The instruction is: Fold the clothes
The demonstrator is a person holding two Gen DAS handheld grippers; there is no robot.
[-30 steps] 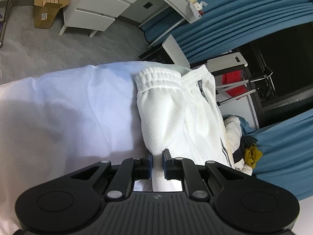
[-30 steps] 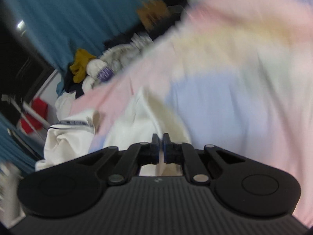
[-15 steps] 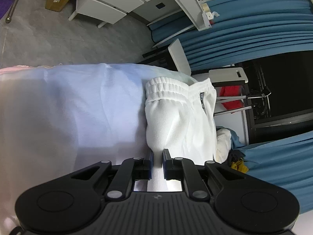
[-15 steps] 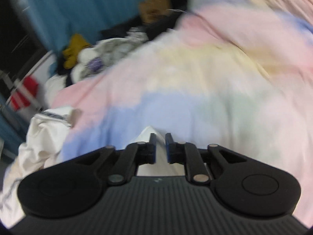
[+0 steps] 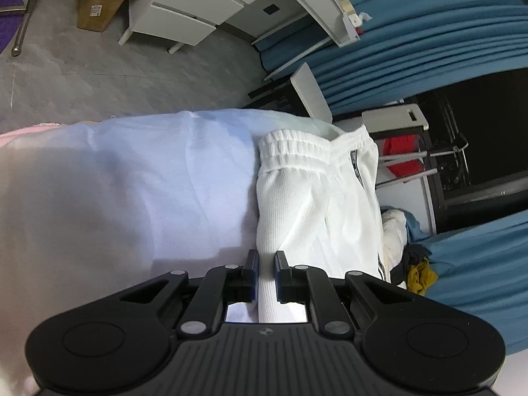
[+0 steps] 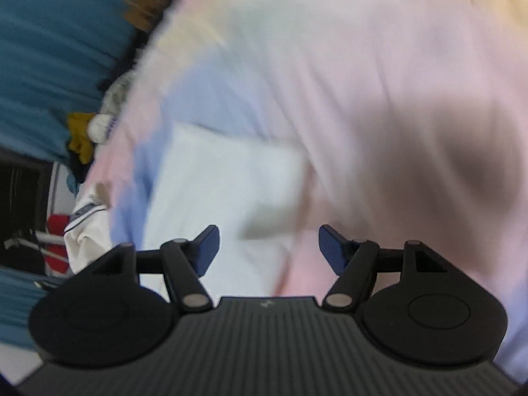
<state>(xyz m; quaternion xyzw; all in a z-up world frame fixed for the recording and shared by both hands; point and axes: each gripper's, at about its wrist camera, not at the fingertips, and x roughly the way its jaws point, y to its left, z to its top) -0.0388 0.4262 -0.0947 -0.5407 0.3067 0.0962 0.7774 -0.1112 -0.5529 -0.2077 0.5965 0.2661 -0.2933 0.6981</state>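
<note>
White trousers (image 5: 307, 198) pinched in left gripper (image 5: 265, 272)

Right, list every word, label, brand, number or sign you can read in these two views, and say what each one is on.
None can be read.
Cardboard box: white label, print too small.
White trousers, held by the left gripper: dark side stripe has pale marks, unreadable.
Left gripper body: small round emblem, no legible letters.
Right gripper, open over the bedsheet: faint mark on its body, and the view is blurred.
</note>
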